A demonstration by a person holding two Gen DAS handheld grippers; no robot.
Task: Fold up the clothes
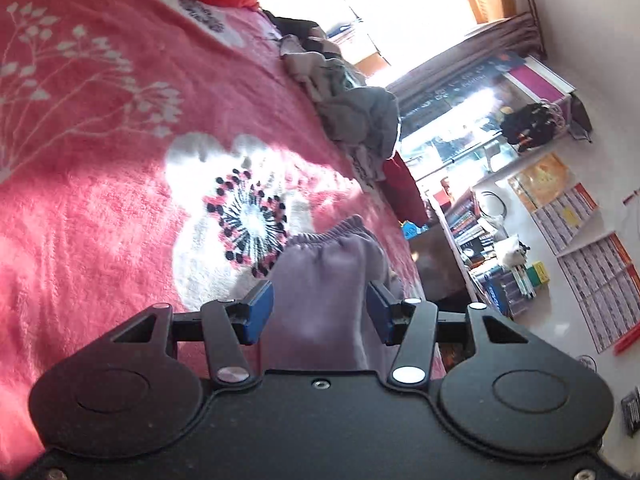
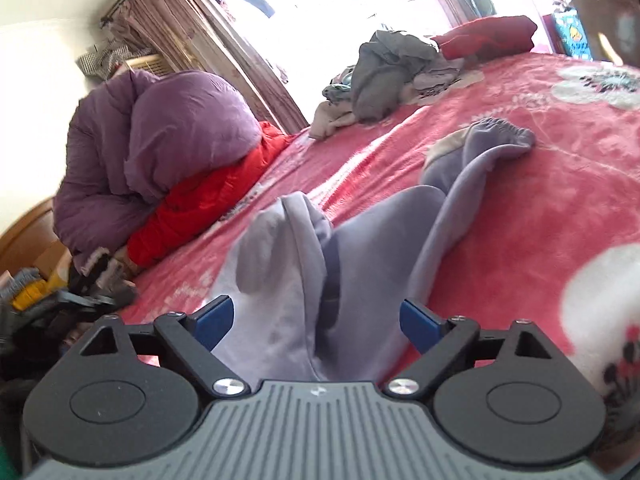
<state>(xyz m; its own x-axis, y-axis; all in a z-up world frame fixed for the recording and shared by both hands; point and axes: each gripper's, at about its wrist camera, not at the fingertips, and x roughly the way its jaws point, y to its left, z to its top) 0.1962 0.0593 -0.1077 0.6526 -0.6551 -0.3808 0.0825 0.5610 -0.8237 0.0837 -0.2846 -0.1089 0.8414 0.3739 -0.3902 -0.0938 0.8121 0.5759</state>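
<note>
A lavender fleece garment (image 2: 372,240) with a gathered elastic cuff (image 2: 500,132) lies stretched along the pink flowered blanket (image 2: 540,208). My right gripper (image 2: 318,318) is open wide over its near, bunched end; the cloth lies between the blue pads (image 2: 420,322) and is not pinched. In the left wrist view the same garment (image 1: 320,288) runs between my left gripper's (image 1: 319,316) blue pads (image 1: 260,314), its cuff (image 1: 332,236) ahead. The jaws stand half apart, close beside the cloth but not clamping it.
A heap of grey and beige clothes (image 2: 384,76) lies at the far side of the bed, a folded red item (image 2: 488,36) behind it. A purple quilt (image 2: 160,140) and a red jacket (image 2: 208,208) sit at the left. Bookshelves (image 1: 480,232) stand beyond the bed's edge.
</note>
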